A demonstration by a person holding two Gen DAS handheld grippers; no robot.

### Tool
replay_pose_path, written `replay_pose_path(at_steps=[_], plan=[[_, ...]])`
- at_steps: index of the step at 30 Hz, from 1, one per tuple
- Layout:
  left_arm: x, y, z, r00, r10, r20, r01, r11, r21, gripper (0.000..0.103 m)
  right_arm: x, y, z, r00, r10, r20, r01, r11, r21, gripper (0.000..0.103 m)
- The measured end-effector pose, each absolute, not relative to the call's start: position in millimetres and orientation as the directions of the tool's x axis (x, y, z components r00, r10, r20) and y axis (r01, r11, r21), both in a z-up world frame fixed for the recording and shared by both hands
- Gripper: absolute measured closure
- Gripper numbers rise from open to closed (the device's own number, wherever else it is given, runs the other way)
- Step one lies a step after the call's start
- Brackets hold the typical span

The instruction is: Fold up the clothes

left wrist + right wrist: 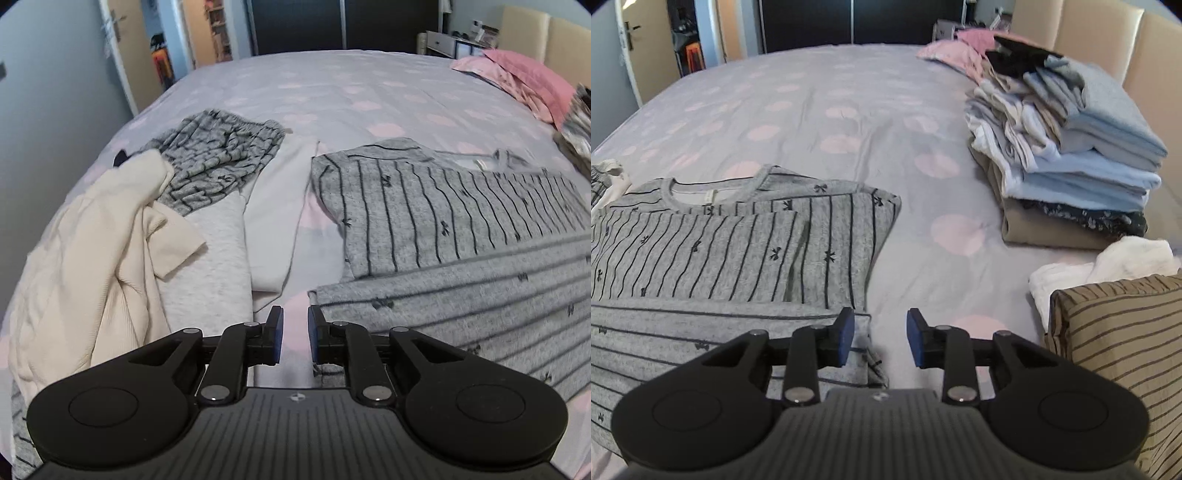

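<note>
Grey striped top (713, 251), partly folded

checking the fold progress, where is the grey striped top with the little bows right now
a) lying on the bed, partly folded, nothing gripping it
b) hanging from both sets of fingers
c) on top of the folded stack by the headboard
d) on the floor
a: the grey striped top lies on the bed with its lower part folded over, and both the left gripper and right gripper are open and empty.
</note>
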State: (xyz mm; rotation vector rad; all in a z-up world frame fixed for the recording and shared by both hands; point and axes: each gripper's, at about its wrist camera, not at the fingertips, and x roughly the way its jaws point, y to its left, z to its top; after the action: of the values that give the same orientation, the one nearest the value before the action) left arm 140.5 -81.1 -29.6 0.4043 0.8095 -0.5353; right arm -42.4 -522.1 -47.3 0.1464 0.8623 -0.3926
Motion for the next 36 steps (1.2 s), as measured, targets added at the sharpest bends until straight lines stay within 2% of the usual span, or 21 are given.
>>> replay_pose_path(at_steps=[2, 6, 11, 15, 18, 25, 31, 36], plan=[[127.0, -88.2, -30.2, 0.582, -0.303, -0.755, 0.632, 0.752, 0.186, 0.09, -48.5, -512.8, -50.3, 0.609, -0.272, -0.745, 0.357, 0.933, -0.048, 0.055], [98.2, -102.3, -32.9, 0.592, -0.328, -0.736, 0.711, 0.643, 0.285, 0.09, -58.0, -481.3, -62.6, 0.622, -0.273, -0.734, 0.226, 0.96, -0.166, 0.05], [49.8, -118.6, -46.4, 0.548, -0.366, -0.752, 0.824, 0.391, 0.41, 0.062, -82.7, -432.3, -81.8, 0.639, -0.226, -0.735, -0.054, 0.94, -0.336, 0.044], [7.5, -119.0, -66.5, 0.52, -0.364, -0.773, 0.852, 0.156, 0.5, 0.059, -114.0, -395.6, -97.6, 0.635, -0.191, -0.748, -0.284, 0.843, -0.457, 0.044], [-16.2, -115.3, -84.2, 0.519, -0.337, -0.786, 0.84, 0.027, 0.543, 0.056, -136.9, -379.8, -108.4, 0.64, -0.189, -0.745, -0.389, 0.756, -0.526, 0.044], [-39.7, -115.0, -126.0, 0.623, -0.222, -0.75, 0.755, -0.082, 0.651, 0.056, -168.0, -361.2, -136.8, 0.638, -0.25, -0.729, -0.501, 0.584, -0.639, 0.044], [-43.6, -109.6, -139.8, 0.676, -0.222, -0.702, 0.692, -0.134, 0.709, 0.056, -185.0, -356.7, -166.3, 0.647, -0.348, -0.678, -0.564, 0.38, -0.733, 0.044], [-43.3, -100.4, -158.1, 0.744, -0.234, -0.626, 0.579, -0.24, 0.779, 0.055, -189.4, -361.3, -181.7, 0.651, -0.415, -0.635, -0.58, 0.267, -0.769, 0.044]])
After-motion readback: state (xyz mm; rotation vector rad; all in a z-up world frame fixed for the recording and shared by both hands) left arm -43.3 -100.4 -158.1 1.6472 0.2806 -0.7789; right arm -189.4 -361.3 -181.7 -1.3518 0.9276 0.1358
